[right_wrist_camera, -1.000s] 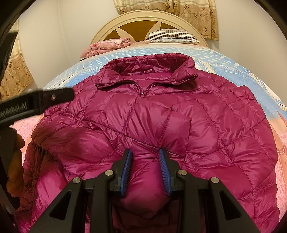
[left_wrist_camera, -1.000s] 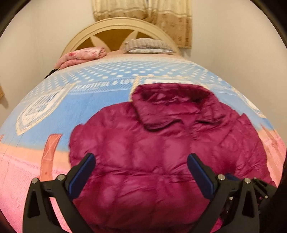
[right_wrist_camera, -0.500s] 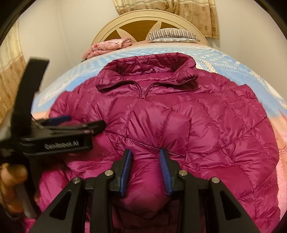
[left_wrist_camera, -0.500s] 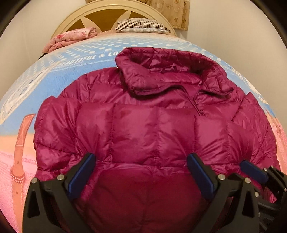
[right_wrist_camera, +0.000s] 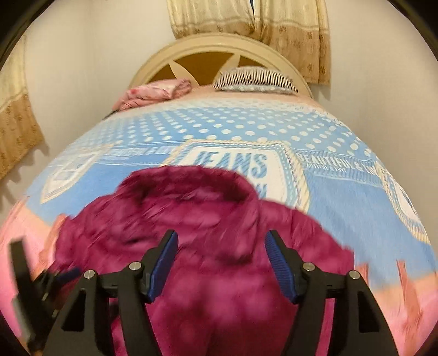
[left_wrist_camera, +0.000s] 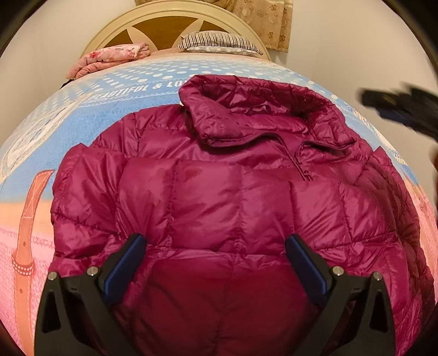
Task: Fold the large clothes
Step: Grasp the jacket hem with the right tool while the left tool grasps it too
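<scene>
A magenta quilted puffer jacket (left_wrist_camera: 227,197) lies front up on the bed, collar toward the headboard, zipper closed. My left gripper (left_wrist_camera: 216,243) is open and empty, just above the jacket's lower part. My right gripper (right_wrist_camera: 221,241) is open and empty, raised above the jacket (right_wrist_camera: 208,235), which looks blurred in that view. The right gripper shows as a dark blur at the right edge of the left wrist view (left_wrist_camera: 402,109). The left gripper shows at the lower left of the right wrist view (right_wrist_camera: 32,295).
The bed has a blue, white and pink printed blanket (right_wrist_camera: 342,197). A folded pink floral cloth (left_wrist_camera: 109,59) and a striped pillow (left_wrist_camera: 219,43) lie by the cream headboard (left_wrist_camera: 175,24). Walls stand close on both sides. Beige curtains (right_wrist_camera: 254,19) hang behind.
My right gripper let go of the jacket, opened and rose away from it. My left gripper moved in closer over the jacket and stayed open.
</scene>
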A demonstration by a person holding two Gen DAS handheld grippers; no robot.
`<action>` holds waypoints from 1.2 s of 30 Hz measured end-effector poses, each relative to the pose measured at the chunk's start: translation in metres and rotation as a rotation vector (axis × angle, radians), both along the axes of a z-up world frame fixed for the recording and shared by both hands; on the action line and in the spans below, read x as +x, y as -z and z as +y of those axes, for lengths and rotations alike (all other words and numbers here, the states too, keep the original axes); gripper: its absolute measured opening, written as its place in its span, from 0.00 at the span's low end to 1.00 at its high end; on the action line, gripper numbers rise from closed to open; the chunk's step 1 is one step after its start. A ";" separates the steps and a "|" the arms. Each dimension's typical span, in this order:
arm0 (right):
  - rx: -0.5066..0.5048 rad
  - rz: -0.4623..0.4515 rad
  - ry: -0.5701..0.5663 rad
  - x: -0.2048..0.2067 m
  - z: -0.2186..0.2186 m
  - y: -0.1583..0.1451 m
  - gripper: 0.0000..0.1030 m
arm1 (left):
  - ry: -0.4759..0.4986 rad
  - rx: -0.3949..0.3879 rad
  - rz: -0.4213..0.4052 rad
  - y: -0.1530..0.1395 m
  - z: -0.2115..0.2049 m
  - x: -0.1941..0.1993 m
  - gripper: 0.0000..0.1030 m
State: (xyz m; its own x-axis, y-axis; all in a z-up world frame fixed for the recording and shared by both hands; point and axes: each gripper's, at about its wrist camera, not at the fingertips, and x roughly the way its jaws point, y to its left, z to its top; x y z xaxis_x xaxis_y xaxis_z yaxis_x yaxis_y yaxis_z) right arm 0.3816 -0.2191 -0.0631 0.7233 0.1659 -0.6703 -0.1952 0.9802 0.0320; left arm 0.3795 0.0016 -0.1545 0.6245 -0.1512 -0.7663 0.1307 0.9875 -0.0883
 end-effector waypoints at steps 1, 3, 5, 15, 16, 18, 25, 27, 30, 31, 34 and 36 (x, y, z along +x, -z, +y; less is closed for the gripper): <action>-0.022 0.009 -0.001 0.019 0.000 0.001 0.65 | 0.001 -0.001 0.000 0.000 0.001 0.000 1.00; -0.058 0.033 0.000 0.050 0.002 0.006 0.65 | 0.001 -0.003 0.000 0.000 0.002 -0.001 1.00; -0.057 0.072 -0.006 0.080 0.003 0.012 0.65 | -0.001 -0.001 -0.001 0.000 0.001 0.000 1.00; -0.172 0.146 -0.054 0.110 0.017 0.046 0.15 | 0.000 -0.011 -0.003 0.000 0.002 0.000 1.00; -0.170 0.132 -0.057 0.103 0.013 0.045 0.11 | -0.001 -0.013 -0.004 0.001 0.003 0.001 1.00; -0.168 0.100 -0.047 0.090 0.005 0.041 0.09 | -0.002 -0.013 -0.006 0.000 0.003 0.000 1.00; -0.182 0.020 -0.031 0.056 -0.013 0.052 0.08 | -0.026 -0.091 -0.010 -0.013 0.020 -0.005 1.00; -0.195 0.015 -0.026 0.053 -0.015 0.062 0.08 | -0.038 -0.131 -0.024 -0.030 0.030 -0.006 1.00; -0.171 -0.002 -0.017 0.050 -0.019 0.069 0.08 | -0.041 -0.106 -0.097 -0.067 0.037 0.004 1.00; -0.164 -0.010 -0.018 0.049 -0.020 0.069 0.08 | -0.044 -0.091 -0.111 -0.076 0.039 0.011 1.00; -0.151 -0.019 -0.015 0.049 -0.022 0.074 0.08 | -0.074 -0.038 -0.176 -0.105 0.042 0.044 1.00; -0.156 -0.013 -0.015 0.050 -0.021 0.080 0.08 | -0.117 -0.014 -0.193 -0.116 0.044 0.074 1.00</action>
State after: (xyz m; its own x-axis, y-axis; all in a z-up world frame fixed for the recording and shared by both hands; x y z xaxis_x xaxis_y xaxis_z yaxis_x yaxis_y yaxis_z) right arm 0.4316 -0.2402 -0.1428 0.7303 0.0711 -0.6794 -0.2087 0.9702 -0.1228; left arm 0.4531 0.0457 -0.0389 0.7734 -0.0788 -0.6289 0.0313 0.9958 -0.0864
